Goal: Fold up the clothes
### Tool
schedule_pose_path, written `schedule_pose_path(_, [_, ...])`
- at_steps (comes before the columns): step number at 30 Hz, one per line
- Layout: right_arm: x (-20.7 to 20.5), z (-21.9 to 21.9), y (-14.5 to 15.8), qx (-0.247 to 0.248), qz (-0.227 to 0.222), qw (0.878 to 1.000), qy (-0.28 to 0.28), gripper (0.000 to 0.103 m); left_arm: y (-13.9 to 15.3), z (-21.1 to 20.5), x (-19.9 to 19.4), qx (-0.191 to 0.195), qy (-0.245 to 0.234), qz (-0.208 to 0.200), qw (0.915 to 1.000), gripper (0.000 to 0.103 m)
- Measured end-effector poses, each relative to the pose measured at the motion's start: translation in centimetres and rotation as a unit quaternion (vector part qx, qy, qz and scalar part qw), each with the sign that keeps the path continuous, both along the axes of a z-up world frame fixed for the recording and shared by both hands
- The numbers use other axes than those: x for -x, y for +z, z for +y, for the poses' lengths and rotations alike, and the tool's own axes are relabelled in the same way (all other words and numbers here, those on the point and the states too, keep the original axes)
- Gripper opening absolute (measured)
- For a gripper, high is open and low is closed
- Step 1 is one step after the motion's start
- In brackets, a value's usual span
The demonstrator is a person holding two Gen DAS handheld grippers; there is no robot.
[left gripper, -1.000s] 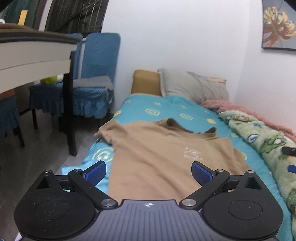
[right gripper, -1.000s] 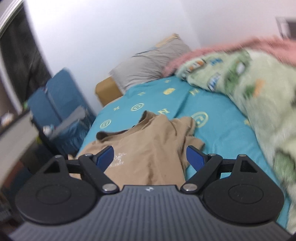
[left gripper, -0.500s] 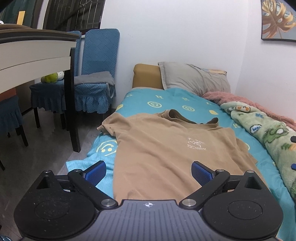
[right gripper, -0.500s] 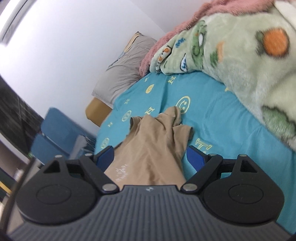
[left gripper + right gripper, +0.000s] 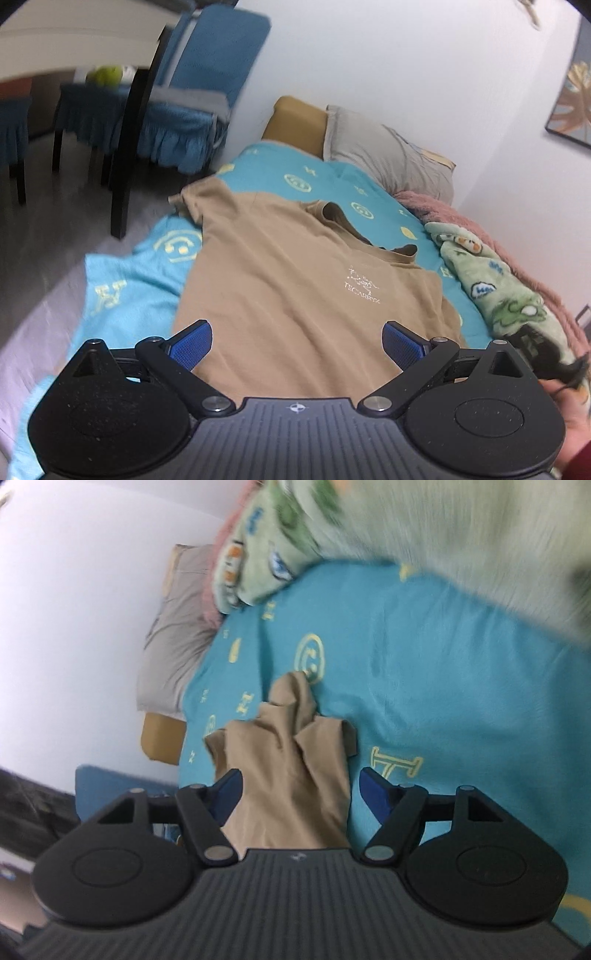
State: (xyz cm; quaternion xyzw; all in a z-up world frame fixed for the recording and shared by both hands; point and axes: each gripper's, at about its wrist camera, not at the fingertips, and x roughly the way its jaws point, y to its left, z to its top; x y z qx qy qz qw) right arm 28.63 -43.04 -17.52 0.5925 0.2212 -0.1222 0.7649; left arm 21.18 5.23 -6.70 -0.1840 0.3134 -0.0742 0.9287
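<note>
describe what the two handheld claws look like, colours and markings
Both match. The left claw and the right claw each have matte black linkage arms with silver pivot pins, two round black discs, a ribbed dark grey body bearing a small white crosshair mark, and ridged blue finger pads. A dark red sleeve cuff shows at the left-wrist view's corner.

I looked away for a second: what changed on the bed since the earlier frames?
The right gripper has rolled and dropped toward the T-shirt, its jaws just closing partway around the bunched sleeve, not yet pinching. The left gripper tilted, open. The T-shirt, blanket and pillow stayed put.
</note>
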Motion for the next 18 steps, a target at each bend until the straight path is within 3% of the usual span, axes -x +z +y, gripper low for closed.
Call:
schedule_pose_path(5, [-3.3,-0.4,-2.9,-0.013,-0.027,0.999,-0.031,0.071,-2.1,0.5,-2.6,0.017,0.012,0.015,0.9997,0.100])
schedule_pose_path(7, [-4.2,-0.8,-3.5,-0.016,-0.042,0.998,-0.048,0.066,-2.9,0.8,-3.5,0.027,0.019,0.021,0.9992,0.100])
schedule_pose_path(8, [-4.5,-1.0,-3.8,-0.019,-0.046,0.997,-0.054,0.059,-3.3,0.9,-3.9,0.031,0.021,0.026,0.9989,0.100])
schedule_pose_path(10, [-5.0,-1.1,-4.3,-0.020,-0.041,0.997,-0.057,0.026,-4.1,1.3,-4.7,0.048,0.025,0.038,0.9978,0.100])
schedule_pose_path(12, [-5.1,-1.0,-4.5,-0.013,-0.036,0.998,-0.058,0.016,-4.7,1.8,-5.3,0.063,0.031,0.047,0.9964,0.100])
schedule_pose_path(15, [-3.9,-0.5,-2.9,0.048,-0.047,0.993,-0.096,0.013,-5.0,2.0,-5.6,0.066,0.039,0.052,0.9957,0.100])
schedule_pose_path(18, [-1.7,-0.2,1.3,0.175,-0.069,0.971,-0.148,0.012,-4.8,1.8,-5.3,0.062,0.039,0.048,0.9962,0.100])
